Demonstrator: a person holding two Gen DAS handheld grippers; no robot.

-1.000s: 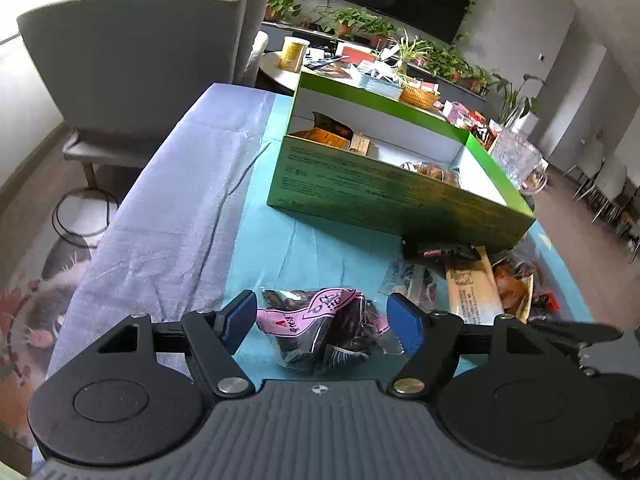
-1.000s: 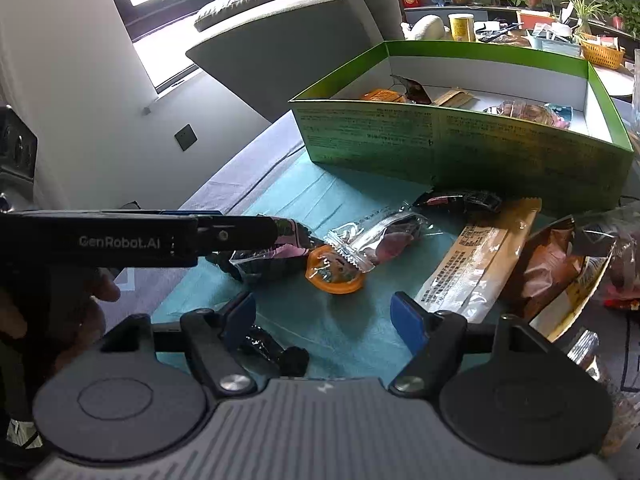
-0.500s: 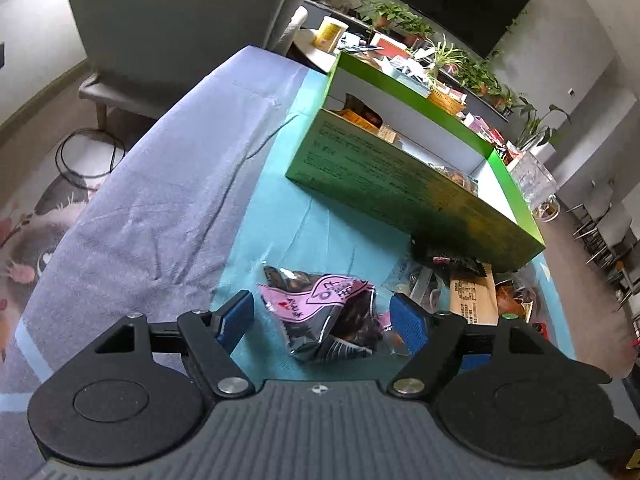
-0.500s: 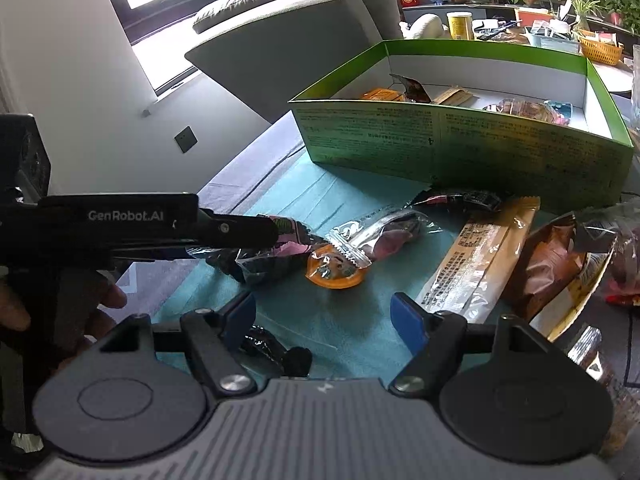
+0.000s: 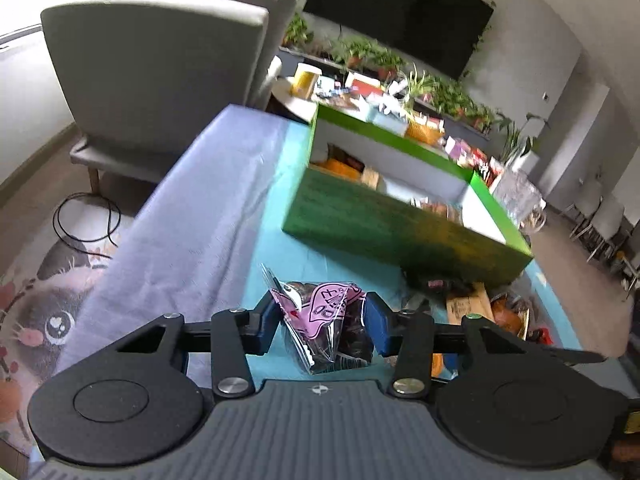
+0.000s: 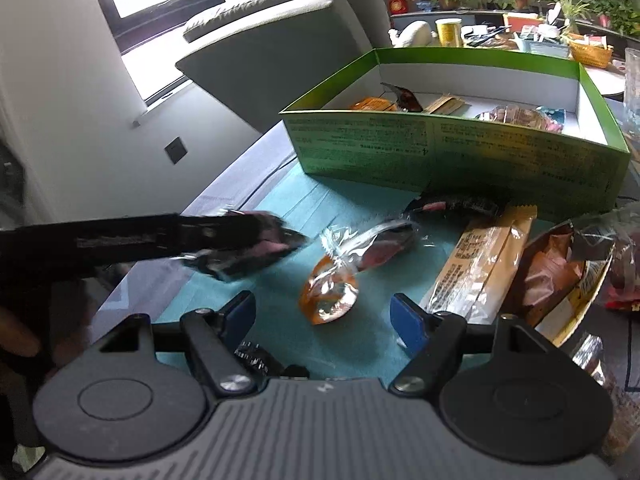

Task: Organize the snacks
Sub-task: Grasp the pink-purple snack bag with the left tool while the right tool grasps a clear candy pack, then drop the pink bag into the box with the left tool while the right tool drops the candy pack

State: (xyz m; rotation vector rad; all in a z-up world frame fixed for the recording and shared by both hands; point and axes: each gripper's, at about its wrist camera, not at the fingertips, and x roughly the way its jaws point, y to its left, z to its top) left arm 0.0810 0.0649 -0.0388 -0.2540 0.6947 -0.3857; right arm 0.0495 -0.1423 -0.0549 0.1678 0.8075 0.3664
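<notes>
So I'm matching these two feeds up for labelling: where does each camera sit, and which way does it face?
Left wrist: on the left gripper, looking along its closing fingers, which pinch the pink snack bag; green box beyond.
Right wrist: on the right gripper, open over the orange snack; a hand shows at the left edge.
Shared: box, pink bag, left gripper.

We looked down each gripper's fingers, tilted toward the table from close above. Both views faced the green box (image 5: 400, 228) (image 6: 440, 156) and grey armchair (image 5: 160, 76) (image 6: 288, 52); our right view also caught the left gripper (image 6: 256, 240) from the side.
</notes>
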